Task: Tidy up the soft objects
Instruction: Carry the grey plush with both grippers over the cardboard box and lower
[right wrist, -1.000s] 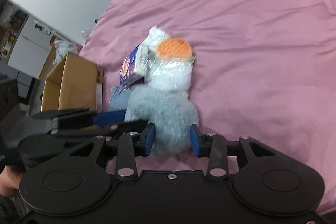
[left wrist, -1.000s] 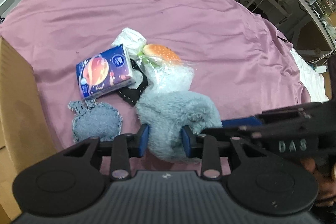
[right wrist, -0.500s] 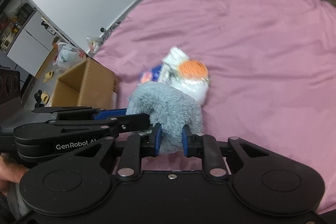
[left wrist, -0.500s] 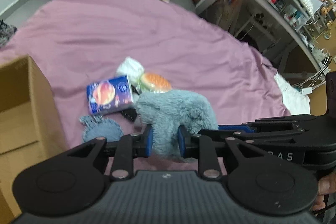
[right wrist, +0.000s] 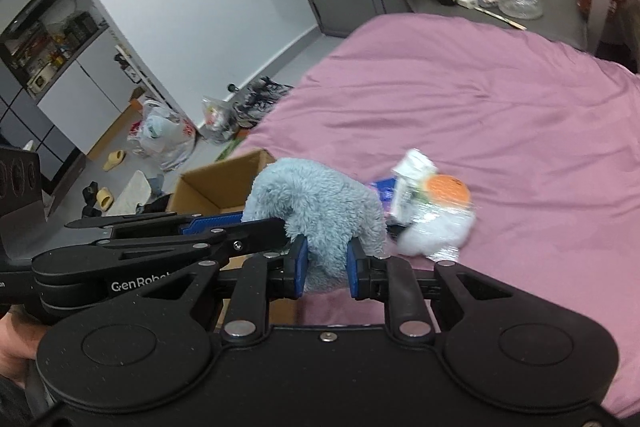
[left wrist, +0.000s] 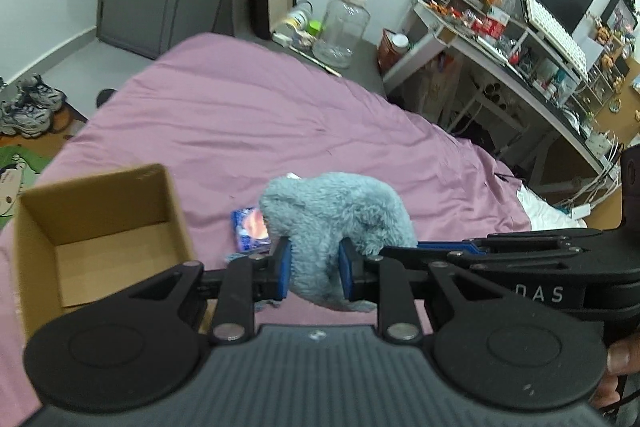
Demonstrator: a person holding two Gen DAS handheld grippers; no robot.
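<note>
Left hand-held gripper (left wrist: 313,269): blue pads closed on the lower end of the grey-blue plush item (left wrist: 334,219), compressing the pile between them. Right hand-held gripper (right wrist: 327,269): likewise clamped on the same plush item (right wrist: 316,211), at a neighbouring fold. The item is held by both tools, raised off the pink bed cover (left wrist: 256,115), and droops over the jaws.

Cardboard box (left wrist: 100,227): open-topped, at 9 o'clock of the plush item in the left wrist view. Its visible floor carries nothing; judged on that, no item has been stowed yet and the task is at an early stage, assuming the box is the destination.

Items outstanding on the bed cover, right wrist view: burger-shaped toy (right wrist: 446,189) at 3 o'clock of the plush item, a clear-wrapped white bundle (right wrist: 436,231) touching it below, a white packet (right wrist: 414,165) above.

Blue printed packet (left wrist: 250,229): partly hidden behind the plush item.

Limits of inspection:
- the near corner of the box is cut off by the tool body;
- the right wrist view is motion-blurred, so wrappers cannot be read;
- anything lying directly beneath the plush item cannot be made out.
</note>
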